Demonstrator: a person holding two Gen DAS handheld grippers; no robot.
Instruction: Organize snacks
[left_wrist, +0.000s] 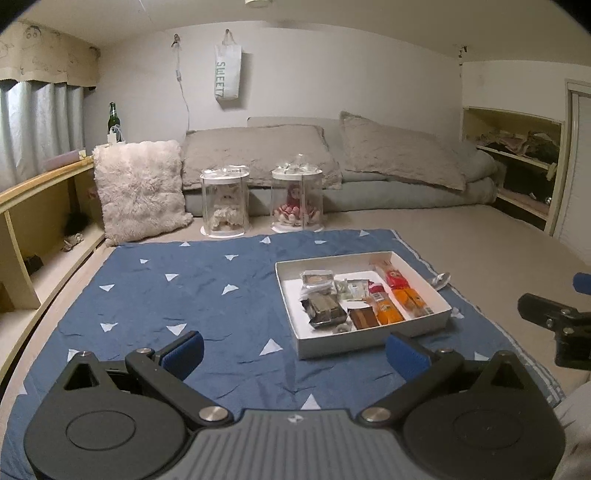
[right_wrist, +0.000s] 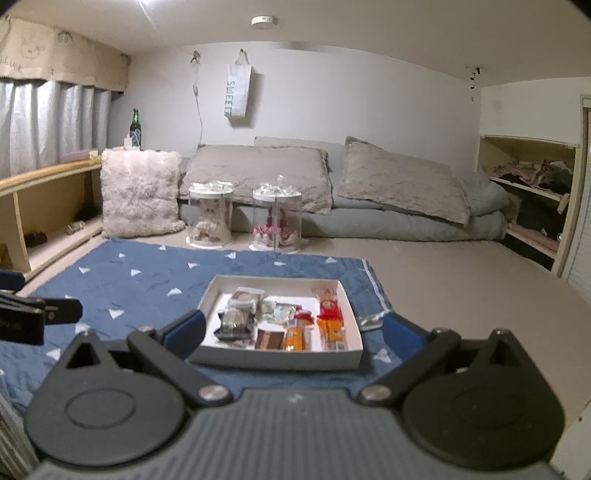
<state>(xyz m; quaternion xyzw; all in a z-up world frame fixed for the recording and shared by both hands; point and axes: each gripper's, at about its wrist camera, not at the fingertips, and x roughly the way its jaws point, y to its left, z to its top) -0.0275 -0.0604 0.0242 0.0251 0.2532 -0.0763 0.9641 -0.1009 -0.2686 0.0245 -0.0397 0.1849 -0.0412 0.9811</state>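
A white shallow box (left_wrist: 369, 343) sits on a blue cloth (left_wrist: 184, 295) and holds several snack packets: orange ones (left_wrist: 399, 306), a red one (left_wrist: 397, 278), silver-wrapped ones (left_wrist: 323, 310). It also shows in the right wrist view (right_wrist: 277, 356). One silver packet (left_wrist: 439, 279) lies on the cloth just right of the box, also in the right wrist view (right_wrist: 371, 318). My left gripper (left_wrist: 295, 354) is open and empty, held short of the box's near left corner. My right gripper (right_wrist: 293, 334) is open and empty, held in front of the box.
Two clear cylinders with dolls (left_wrist: 225, 203) (left_wrist: 297, 199) stand behind the cloth. A fluffy cushion (left_wrist: 140, 192), grey pillows (left_wrist: 258, 151) and folded bedding lie at the back. Wooden shelves (left_wrist: 37, 229) run along the left; a cupboard (left_wrist: 517, 158) is at the right.
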